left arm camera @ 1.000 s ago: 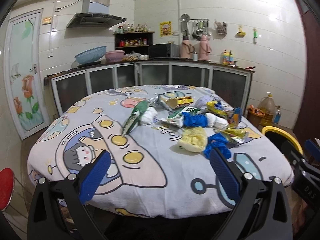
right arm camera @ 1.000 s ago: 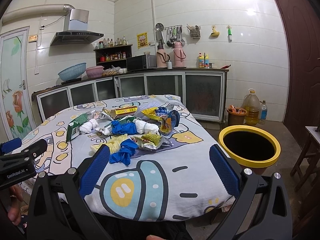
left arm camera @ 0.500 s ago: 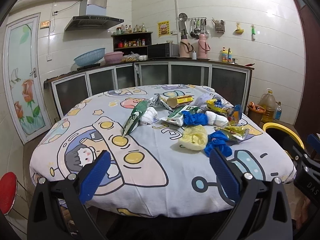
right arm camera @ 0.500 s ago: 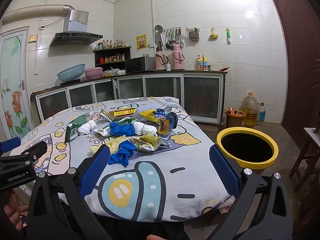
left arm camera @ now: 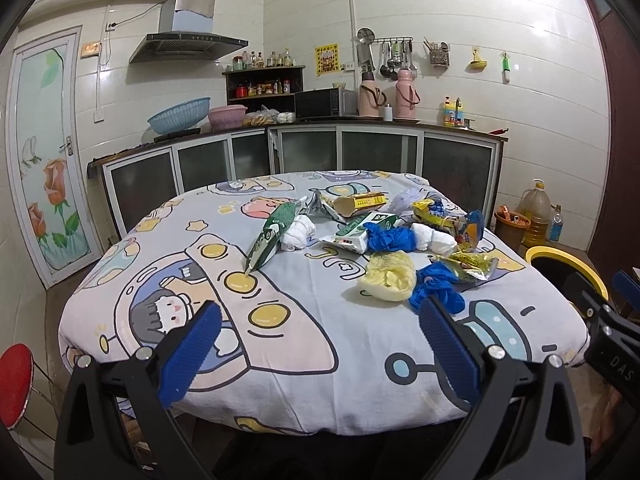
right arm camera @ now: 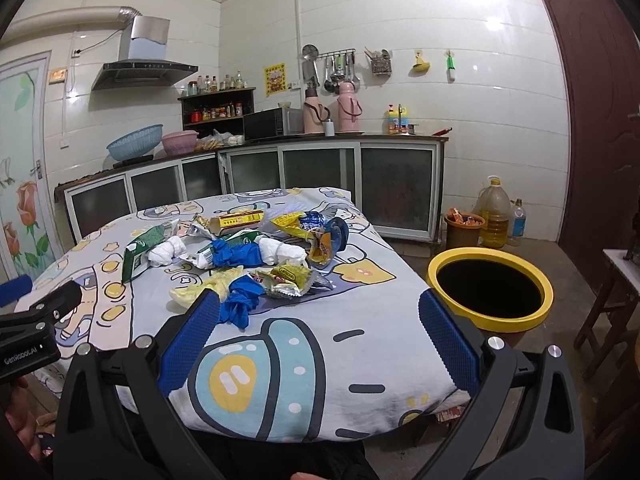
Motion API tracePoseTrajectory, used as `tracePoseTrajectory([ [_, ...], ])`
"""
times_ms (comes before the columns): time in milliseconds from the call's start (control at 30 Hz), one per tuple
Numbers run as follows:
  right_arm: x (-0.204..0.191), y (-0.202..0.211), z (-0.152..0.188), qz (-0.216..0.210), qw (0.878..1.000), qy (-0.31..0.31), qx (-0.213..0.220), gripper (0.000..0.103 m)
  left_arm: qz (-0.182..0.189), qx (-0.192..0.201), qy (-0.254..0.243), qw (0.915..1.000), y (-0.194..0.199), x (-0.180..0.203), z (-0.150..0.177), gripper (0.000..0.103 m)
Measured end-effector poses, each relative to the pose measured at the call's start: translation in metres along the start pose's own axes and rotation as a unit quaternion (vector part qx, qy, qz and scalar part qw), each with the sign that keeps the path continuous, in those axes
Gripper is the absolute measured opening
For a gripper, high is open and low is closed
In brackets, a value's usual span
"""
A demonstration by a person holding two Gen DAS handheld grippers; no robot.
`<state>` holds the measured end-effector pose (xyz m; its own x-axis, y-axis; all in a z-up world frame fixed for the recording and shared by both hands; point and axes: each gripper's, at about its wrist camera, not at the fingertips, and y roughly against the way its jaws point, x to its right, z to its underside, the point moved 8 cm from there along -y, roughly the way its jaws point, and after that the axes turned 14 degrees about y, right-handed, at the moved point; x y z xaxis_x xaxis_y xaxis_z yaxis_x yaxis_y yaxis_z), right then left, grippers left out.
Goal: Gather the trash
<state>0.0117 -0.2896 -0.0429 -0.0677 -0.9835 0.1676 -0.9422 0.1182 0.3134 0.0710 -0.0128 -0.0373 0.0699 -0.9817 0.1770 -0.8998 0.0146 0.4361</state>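
Trash lies in a heap on the round table with a cartoon cloth (left arm camera: 280,344): a green packet (left arm camera: 270,236), white wads (left arm camera: 298,232), a blue glove (left arm camera: 436,290), a yellow glove (left arm camera: 388,276), wrappers (left arm camera: 468,266) and a yellow box (left arm camera: 360,202). My left gripper (left arm camera: 320,344) is open and empty, short of the heap at the near table edge. My right gripper (right arm camera: 320,340) is open and empty over the near edge; the blue glove (right arm camera: 240,304) lies just past its left finger. The yellow-rimmed bin (right arm camera: 490,294) stands right of the table.
Kitchen counter with cabinets (right arm camera: 320,168) runs behind the table. An oil jug (right arm camera: 494,216) and a small brown bin (right arm camera: 464,230) stand on the floor near it. A wooden stool (right arm camera: 612,292) is at far right. A red stool (left arm camera: 14,384) is at the left.
Both grippers have drifted slightly; the views shifted a little toward the table and the heap sits a bit closer. Nothing was grasped.
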Motion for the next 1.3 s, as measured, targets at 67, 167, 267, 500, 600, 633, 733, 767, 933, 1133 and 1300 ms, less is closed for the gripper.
tracePoseTrajectory([
  [67,0.0,0.0,0.001,0.002,1.0,-0.001,0.0,0.096,-0.001,-0.005,0.004,1.0,-0.002,-0.002,0.001,0.095],
  [167,0.001,0.0,0.001,0.003,1.0,-0.001,-0.002,0.096,-0.005,-0.012,0.006,0.9999,-0.006,-0.003,0.003,0.095],
  [267,0.001,-0.001,0.002,0.003,1.0,-0.004,-0.003,0.096,-0.005,-0.013,0.006,0.9999,-0.006,-0.003,0.004,0.095],
  [500,0.009,-0.013,0.004,-0.011,0.999,-0.019,-0.024,0.096,-0.01,-0.008,0.001,0.9999,-0.007,-0.004,-0.001,0.095],
  [600,0.009,-0.025,0.002,-0.037,0.998,-0.026,-0.037,0.096,-0.011,-0.016,0.002,0.9998,-0.014,-0.008,-0.002,0.095],
  [633,0.008,-0.027,0.001,-0.042,0.998,-0.025,-0.036,0.096,-0.01,-0.02,0.004,0.9998,-0.017,-0.01,-0.002,0.095],
  [733,-0.003,-0.043,-0.002,-0.081,0.995,-0.005,-0.051,0.096,-0.015,-0.03,-0.003,0.9994,-0.029,-0.015,-0.001,0.095],
  [767,-0.009,-0.049,-0.002,-0.098,0.993,0.0,-0.059,0.096,-0.018,-0.034,-0.011,0.9992,-0.035,-0.017,-0.001,0.095],
  [933,-0.026,-0.08,-0.005,-0.124,0.987,0.041,-0.089,0.096,-0.02,-0.054,-0.049,0.9972,-0.07,-0.035,-0.017,0.095],
  [1133,-0.045,-0.121,-0.008,-0.188,0.974,0.055,-0.114,0.096,-0.031,-0.089,-0.081,0.9922,-0.135,-0.072,-0.052,0.095],
  [1300,-0.048,-0.144,-0.014,-0.217,0.967,0.05,-0.123,0.096,-0.033,-0.116,-0.059,0.991,-0.176,-0.084,-0.074,0.095],
])
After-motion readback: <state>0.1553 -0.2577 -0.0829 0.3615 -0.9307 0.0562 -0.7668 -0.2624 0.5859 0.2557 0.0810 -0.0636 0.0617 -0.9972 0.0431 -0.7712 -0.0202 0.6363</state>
